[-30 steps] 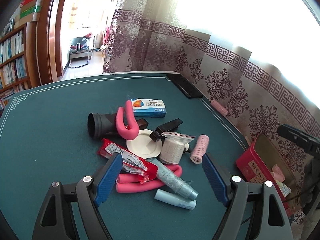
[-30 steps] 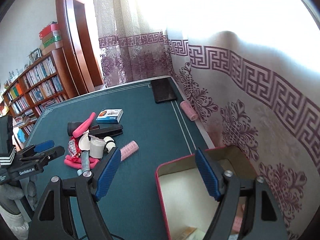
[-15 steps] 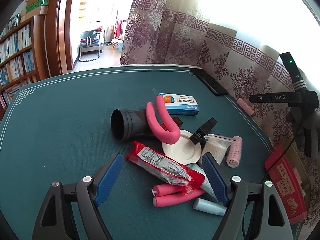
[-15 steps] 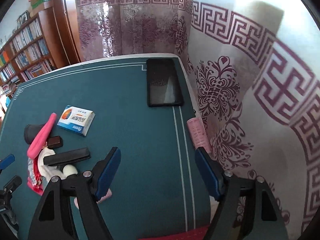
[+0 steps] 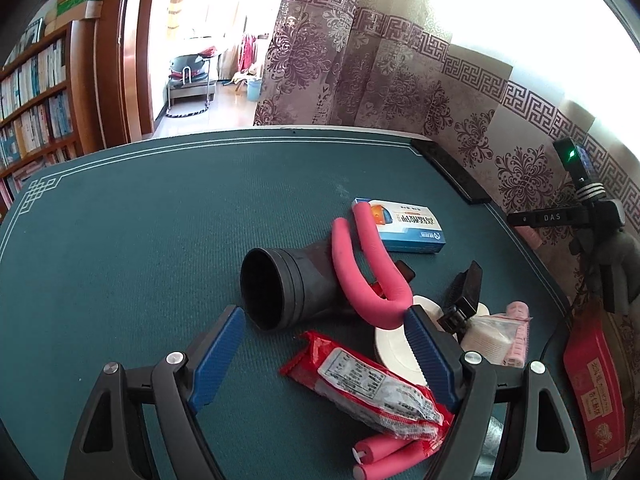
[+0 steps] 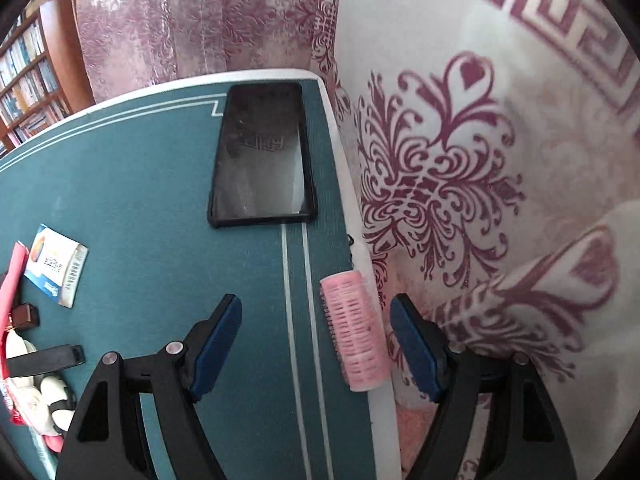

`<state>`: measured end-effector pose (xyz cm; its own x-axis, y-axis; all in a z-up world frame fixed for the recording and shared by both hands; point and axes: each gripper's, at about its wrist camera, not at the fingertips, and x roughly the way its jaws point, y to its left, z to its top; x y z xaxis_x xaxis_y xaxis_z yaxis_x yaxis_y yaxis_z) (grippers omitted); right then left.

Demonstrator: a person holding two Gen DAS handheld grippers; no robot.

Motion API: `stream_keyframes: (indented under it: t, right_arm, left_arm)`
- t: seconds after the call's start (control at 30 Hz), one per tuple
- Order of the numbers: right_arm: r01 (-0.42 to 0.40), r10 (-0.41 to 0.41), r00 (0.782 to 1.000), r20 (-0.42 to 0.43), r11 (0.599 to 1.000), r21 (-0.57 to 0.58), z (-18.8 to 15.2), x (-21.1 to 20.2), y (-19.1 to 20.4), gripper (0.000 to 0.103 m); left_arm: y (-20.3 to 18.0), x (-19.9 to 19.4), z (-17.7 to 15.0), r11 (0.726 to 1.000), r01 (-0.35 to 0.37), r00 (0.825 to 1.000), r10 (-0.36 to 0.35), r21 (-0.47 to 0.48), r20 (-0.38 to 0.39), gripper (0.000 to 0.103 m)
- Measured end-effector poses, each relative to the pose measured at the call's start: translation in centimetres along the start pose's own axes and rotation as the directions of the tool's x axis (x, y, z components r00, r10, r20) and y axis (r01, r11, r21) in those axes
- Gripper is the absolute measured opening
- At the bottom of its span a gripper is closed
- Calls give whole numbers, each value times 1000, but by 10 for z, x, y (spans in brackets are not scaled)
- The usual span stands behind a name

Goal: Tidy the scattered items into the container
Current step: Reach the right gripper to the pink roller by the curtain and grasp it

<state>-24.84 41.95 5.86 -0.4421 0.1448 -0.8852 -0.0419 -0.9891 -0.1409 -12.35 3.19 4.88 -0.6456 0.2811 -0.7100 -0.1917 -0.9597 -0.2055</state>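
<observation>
Fingers [image 5: 218,356] spread above red packet [image 5: 370,388]; "DAS" marks right gripper [image 5: 560,216].

Pink hair roller [image 6: 356,332] flat along table edge; red tin [image 5: 596,392] beside cluttered pile.

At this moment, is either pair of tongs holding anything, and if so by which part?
Nothing is held. The left tongs stand open above the red snack packet. The right tongs stand open around the pink hair roller at the table edge, pads not touching it.

Bright daylight through the curtain [image 5: 400,92] blows out the upper right — fisheye edges bend, corners dark.
</observation>
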Motion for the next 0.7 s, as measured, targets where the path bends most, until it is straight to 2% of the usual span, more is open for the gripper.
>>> stream_keyframes:
  t: [0.13,0.2,0.4,0.57,0.7]
  right_arm:
    - [-20,19,1000,-22,1000,-19,-1,11,3,76]
    - [-3,2,1000,-17,1000,-24,-1,12,4,73]
    - [-4,4,1000,6,1000,-12,-4,2,-4,48]
    - [19,-18,999,27,1000,-23,-6,-5,-5,17]
    - [18,-17,999,39,1000,-23,-10,-8,-4,15]
  left_arm:
    - [8,4,4,1000,7,1000,-7,-16,-1,83]
    - [13,6,6,1000,13,1000,-13,-19,4,83]
    - [31,15,10,999,43,999,-44,30,10,83]
    - [38,24,5,990,31,1000,-31,140,-1,84]
    - [40,29,8,984,76,997,-75,159,-15,83]
